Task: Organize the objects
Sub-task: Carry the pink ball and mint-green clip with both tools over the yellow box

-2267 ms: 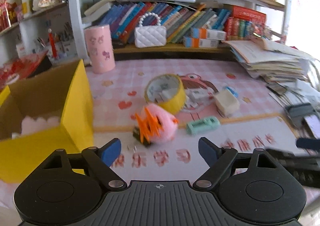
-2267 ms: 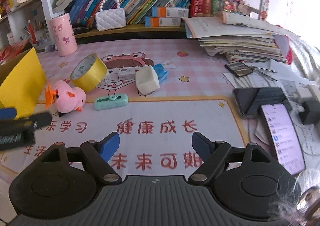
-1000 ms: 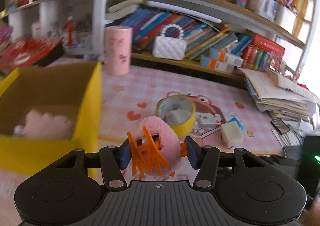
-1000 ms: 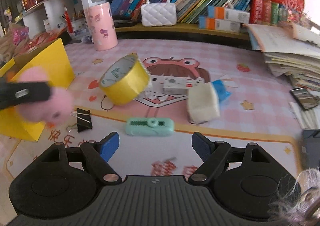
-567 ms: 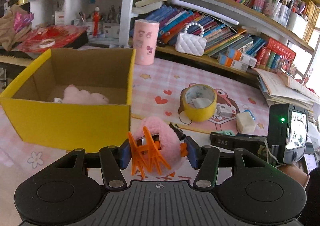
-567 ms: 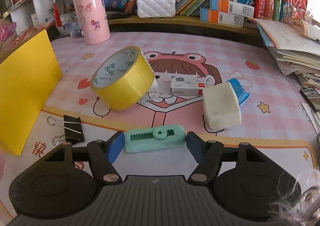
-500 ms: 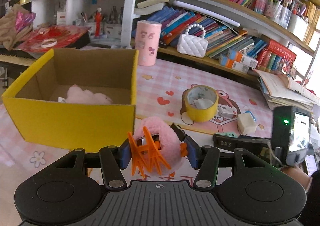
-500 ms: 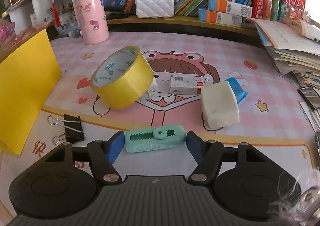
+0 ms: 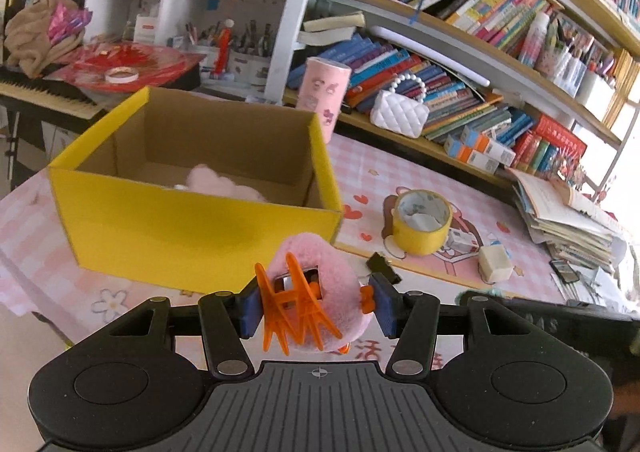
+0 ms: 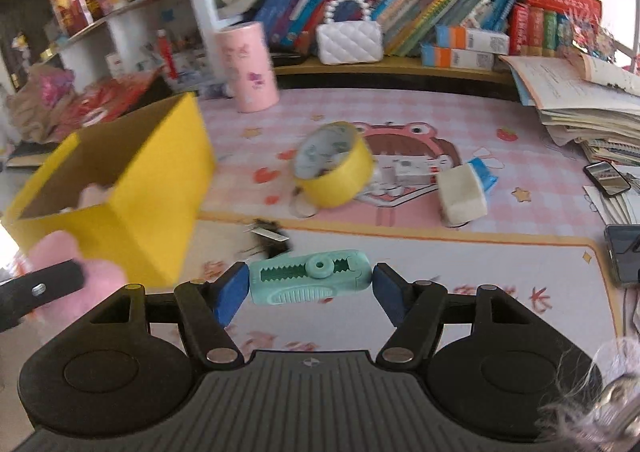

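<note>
My left gripper [image 9: 316,304] is shut on a pink fluffy hair clip [image 9: 320,292] with orange teeth, held in the air just in front of the yellow cardboard box [image 9: 192,228]. A pink plush thing [image 9: 208,177] lies inside the box. My right gripper [image 10: 308,286] is shut on a mint green correction tape [image 10: 310,278], lifted off the mat. In the right wrist view the box [image 10: 152,187] stands to the left, and the left gripper's finger and the pink clip [image 10: 92,288] show at the lower left edge.
On the pink desk mat [image 10: 460,252] lie a yellow tape roll [image 10: 332,165], a white eraser [image 10: 462,193], a small white carton [image 10: 412,167] and a black binder clip [image 10: 268,238]. A pink cylinder [image 10: 250,67], a white purse [image 10: 348,37], stacked books [image 10: 580,107] and phones [image 10: 608,175] line the back and right.
My right gripper closed on the mint correction tape and lifted it toward the box. My left gripper carried the pink clip further left, in front of the yellow box.
</note>
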